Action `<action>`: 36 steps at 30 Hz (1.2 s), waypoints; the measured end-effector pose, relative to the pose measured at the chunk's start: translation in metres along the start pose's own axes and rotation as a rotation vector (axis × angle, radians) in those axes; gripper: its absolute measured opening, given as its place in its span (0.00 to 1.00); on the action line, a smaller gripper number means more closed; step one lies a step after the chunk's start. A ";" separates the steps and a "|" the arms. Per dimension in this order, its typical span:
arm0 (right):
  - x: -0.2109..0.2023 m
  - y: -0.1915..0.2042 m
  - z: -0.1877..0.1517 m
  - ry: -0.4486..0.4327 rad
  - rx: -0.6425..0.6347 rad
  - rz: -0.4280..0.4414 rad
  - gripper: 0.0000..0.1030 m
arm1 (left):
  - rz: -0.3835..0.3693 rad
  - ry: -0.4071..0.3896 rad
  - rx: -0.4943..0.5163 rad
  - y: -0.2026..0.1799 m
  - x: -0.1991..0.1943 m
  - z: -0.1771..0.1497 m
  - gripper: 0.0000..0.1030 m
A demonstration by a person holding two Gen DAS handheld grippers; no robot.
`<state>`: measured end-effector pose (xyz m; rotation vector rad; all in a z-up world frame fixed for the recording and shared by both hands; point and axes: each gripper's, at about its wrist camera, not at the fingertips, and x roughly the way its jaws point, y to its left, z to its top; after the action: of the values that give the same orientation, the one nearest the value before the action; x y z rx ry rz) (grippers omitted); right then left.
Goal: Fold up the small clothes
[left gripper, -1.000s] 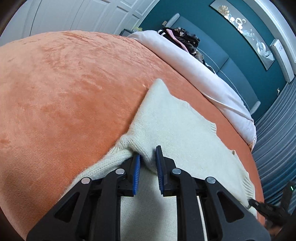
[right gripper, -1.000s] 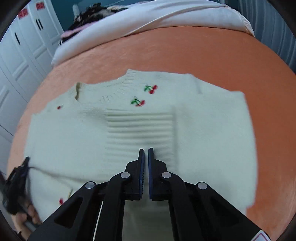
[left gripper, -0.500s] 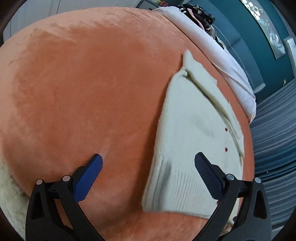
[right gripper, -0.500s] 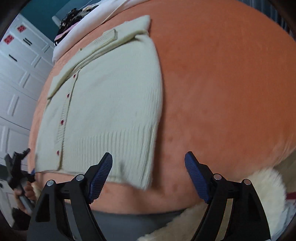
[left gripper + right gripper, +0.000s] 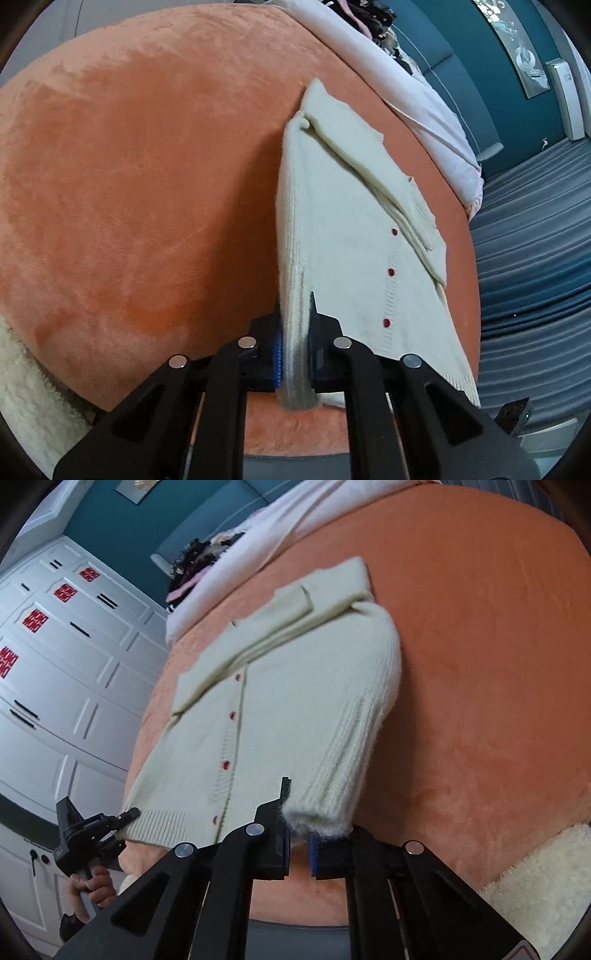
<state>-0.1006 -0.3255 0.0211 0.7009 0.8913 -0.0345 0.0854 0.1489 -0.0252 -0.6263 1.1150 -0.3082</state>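
A cream knit cardigan (image 5: 351, 221) with small red buttons lies on the orange bed cover (image 5: 129, 166), its sleeves folded across the chest. My left gripper (image 5: 295, 354) is shut on the ribbed hem at the cardigan's near left corner. The cardigan (image 5: 288, 686) also shows in the right wrist view, where my right gripper (image 5: 297, 842) is shut on the ribbed hem at the near right corner. Both corners are lifted a little off the cover. The left gripper (image 5: 122, 818) shows at the cardigan's other hem corner in the right wrist view.
A white duvet (image 5: 406, 96) and a pile of dark clothes (image 5: 195, 565) lie at the far end of the bed. A fluffy cream blanket (image 5: 535, 882) hangs at the near edge. White wardrobe doors (image 5: 55, 664) stand to the left.
Half a second ago both grippers were open above the near hem. Now both have dropped to the hem corners and shut on them.
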 end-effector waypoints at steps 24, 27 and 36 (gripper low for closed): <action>-0.130 0.058 -0.046 0.244 -0.335 0.125 0.07 | -0.049 0.102 0.115 0.000 -0.151 -0.056 0.08; -0.095 0.040 0.032 0.079 -0.199 0.187 0.07 | -0.038 -0.009 0.158 -0.019 -0.115 0.001 0.08; 0.032 -0.018 0.071 -0.167 0.158 -0.025 0.24 | 0.155 -0.139 0.108 -0.007 0.004 0.049 0.58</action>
<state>-0.0362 -0.3727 0.0183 0.8214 0.7419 -0.1846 0.1316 0.1568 -0.0094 -0.4559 0.9997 -0.1869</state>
